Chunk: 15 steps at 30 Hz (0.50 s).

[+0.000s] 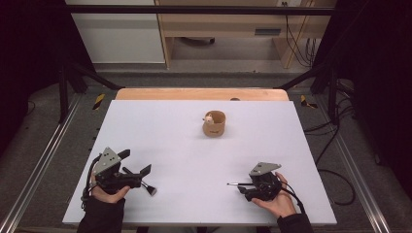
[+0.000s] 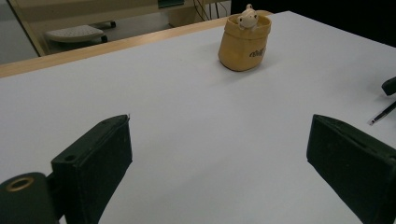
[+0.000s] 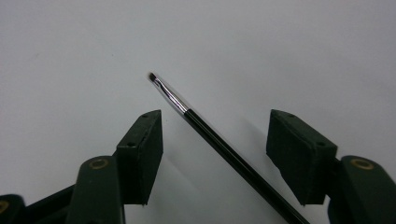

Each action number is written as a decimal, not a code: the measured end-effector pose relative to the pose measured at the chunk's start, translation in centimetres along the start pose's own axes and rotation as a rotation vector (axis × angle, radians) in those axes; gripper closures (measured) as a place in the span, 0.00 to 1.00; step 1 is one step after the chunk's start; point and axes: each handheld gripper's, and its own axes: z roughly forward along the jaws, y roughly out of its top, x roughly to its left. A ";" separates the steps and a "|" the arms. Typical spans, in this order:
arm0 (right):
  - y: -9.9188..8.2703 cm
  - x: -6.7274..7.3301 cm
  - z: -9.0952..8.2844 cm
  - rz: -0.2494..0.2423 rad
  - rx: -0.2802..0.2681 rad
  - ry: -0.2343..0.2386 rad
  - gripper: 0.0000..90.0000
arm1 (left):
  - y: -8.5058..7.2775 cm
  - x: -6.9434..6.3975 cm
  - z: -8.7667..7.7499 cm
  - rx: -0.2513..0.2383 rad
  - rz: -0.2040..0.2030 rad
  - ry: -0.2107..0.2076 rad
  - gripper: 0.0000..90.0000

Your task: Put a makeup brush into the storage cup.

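Right gripper view: right gripper low over white table, jaws apart, not clamped; thin black brush lying diagonally between them, touching neither pad, handle end cut off at frame bottom. Near right on table in high view. Left gripper near left, jaws spread wide, nothing gripped. Tan cup far centre, small pale figure at rim; contents hard to make out.
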 end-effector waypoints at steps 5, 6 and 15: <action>0.0 0.0 0.2 -0.004 0.013 -0.004 0.52 | 0.0 0.0 0.0 0.001 -0.001 -0.001 0.07; 0.0 0.0 0.3 -0.003 0.015 -0.006 0.53 | 0.0 0.0 0.0 0.001 -0.001 -0.002 0.07; 0.0 0.1 0.2 0.003 0.024 -0.009 0.66 | 0.0 -0.1 0.1 0.004 0.002 -0.004 0.07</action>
